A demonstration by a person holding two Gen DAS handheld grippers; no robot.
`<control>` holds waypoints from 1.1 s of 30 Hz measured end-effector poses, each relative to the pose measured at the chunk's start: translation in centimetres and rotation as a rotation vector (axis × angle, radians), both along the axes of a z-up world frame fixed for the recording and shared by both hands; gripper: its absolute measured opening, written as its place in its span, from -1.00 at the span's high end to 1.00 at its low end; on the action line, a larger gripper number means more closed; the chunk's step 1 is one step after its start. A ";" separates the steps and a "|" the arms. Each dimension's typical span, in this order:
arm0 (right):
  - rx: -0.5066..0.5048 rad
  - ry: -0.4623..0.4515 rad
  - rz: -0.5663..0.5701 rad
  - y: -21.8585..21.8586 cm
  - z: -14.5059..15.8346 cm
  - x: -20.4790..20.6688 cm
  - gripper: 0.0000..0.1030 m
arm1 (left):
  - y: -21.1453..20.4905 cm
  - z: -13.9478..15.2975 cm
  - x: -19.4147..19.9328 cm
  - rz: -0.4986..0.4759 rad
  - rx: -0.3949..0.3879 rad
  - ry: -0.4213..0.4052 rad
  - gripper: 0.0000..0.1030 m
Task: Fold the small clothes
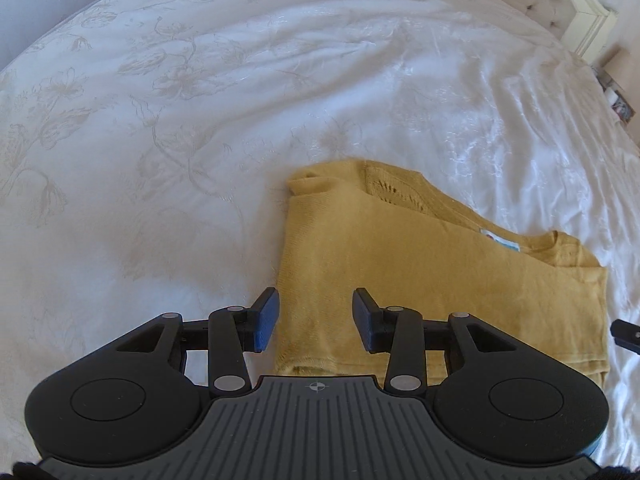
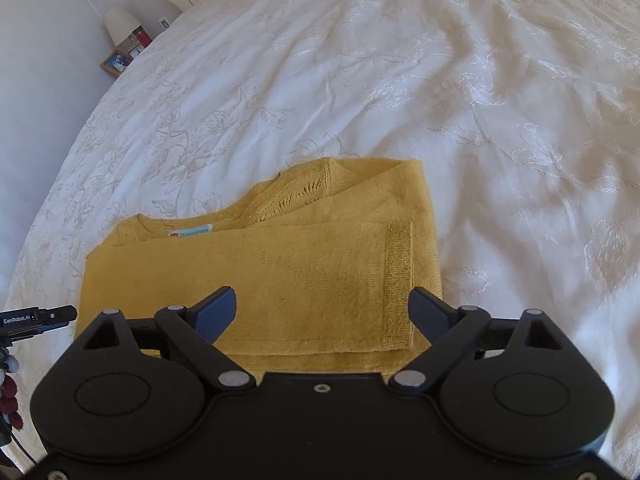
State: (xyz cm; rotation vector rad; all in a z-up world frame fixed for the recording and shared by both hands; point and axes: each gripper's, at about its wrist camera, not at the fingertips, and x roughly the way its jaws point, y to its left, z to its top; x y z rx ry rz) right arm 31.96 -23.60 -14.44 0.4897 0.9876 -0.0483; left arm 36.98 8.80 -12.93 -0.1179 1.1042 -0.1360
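From the left wrist view, my left tongs stand partly open with nothing between the pads, poised over the near left corner of the mustard-yellow knit top. The left finger sits just off the top's left edge, over the white bedspread; the right finger is over the yellow cloth. The top lies already folded into a band, running rightward and slightly away from these tongs, with the collar label on its far side. At the right edge of this view I can just see a tip of the other tongs.

From the right wrist view, my right tongs are spread wide and hold nothing. They straddle the near right end of the knit top, where a folded-over flap with a darker hem lies. The band's long axis runs leftward from here, toward the left tongs' tip at the left edge. The bedspread stretches beyond the top.

As I judge it, each hand has its own near corner, left end for the left, right end for the right, so the coming fold would carry the near edge away toward the collar.
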 end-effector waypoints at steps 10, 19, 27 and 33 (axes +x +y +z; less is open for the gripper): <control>-0.087 0.135 0.050 0.8 -3.4 2.0 0.32 | 1.0 -1.1 7.9 0.020 -0.109 0.046 0.20; -0.033 0.123 0.029 -0.2 -3.8 1.7 0.42 | -0.1 -2.9 13.2 0.023 -0.139 0.191 0.21; -0.011 0.107 0.028 -0.7 -3.9 1.4 0.42 | -2.1 -4.3 14.1 -0.116 0.027 0.325 0.22; -0.001 0.099 0.029 -0.9 -3.8 1.2 0.41 | -3.1 -5.0 15.0 -0.142 0.117 0.373 0.22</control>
